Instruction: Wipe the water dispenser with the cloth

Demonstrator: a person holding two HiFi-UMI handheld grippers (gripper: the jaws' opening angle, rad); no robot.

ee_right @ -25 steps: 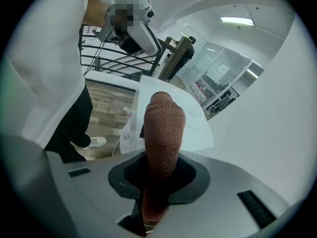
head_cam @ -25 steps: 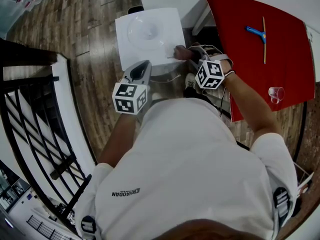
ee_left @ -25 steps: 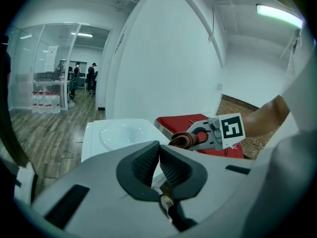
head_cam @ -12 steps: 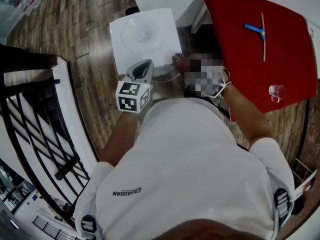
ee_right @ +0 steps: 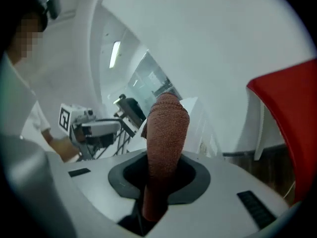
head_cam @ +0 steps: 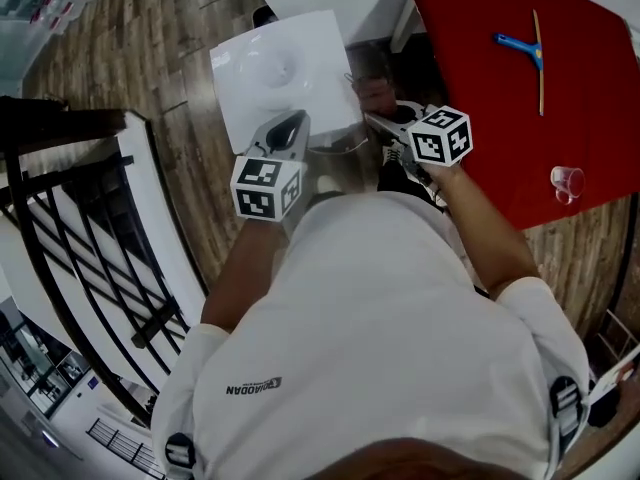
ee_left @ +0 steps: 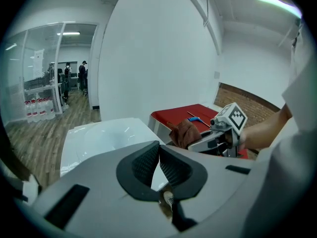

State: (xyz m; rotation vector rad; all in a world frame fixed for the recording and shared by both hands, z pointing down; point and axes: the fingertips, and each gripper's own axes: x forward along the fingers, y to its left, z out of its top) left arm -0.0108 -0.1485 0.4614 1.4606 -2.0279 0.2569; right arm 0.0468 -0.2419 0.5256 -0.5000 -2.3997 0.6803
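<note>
We are holding the cloth, a rust-brown knitted piece, in the right gripper, whose fingers are pinching it low down so that a rounded fold is sticking up past the tips. We are judging it soft, light and limp. It will be flopping and bunching rather than pushing back, so a deep pinch like this one, with only a short pad of fabric left free, looks like the right hold for pressing it flat on a surface. The cloth is hanging in the air just beside the right edge of the water dispenser, between its white top and the red worktop. We cannot tell whether it is touching the dispenser's side. The dispenser's top is smooth, glossy plastic with a shallow round dish in it, so we are expecting the cloth to slide easily there and to need some downward pressure. The left gripper is hovering over the near edge of that top with its fingers pressed together on nothing. On the worktop, well apart from the cloth, a blue-handled squeegee and a clear cup are lying unused.
</note>
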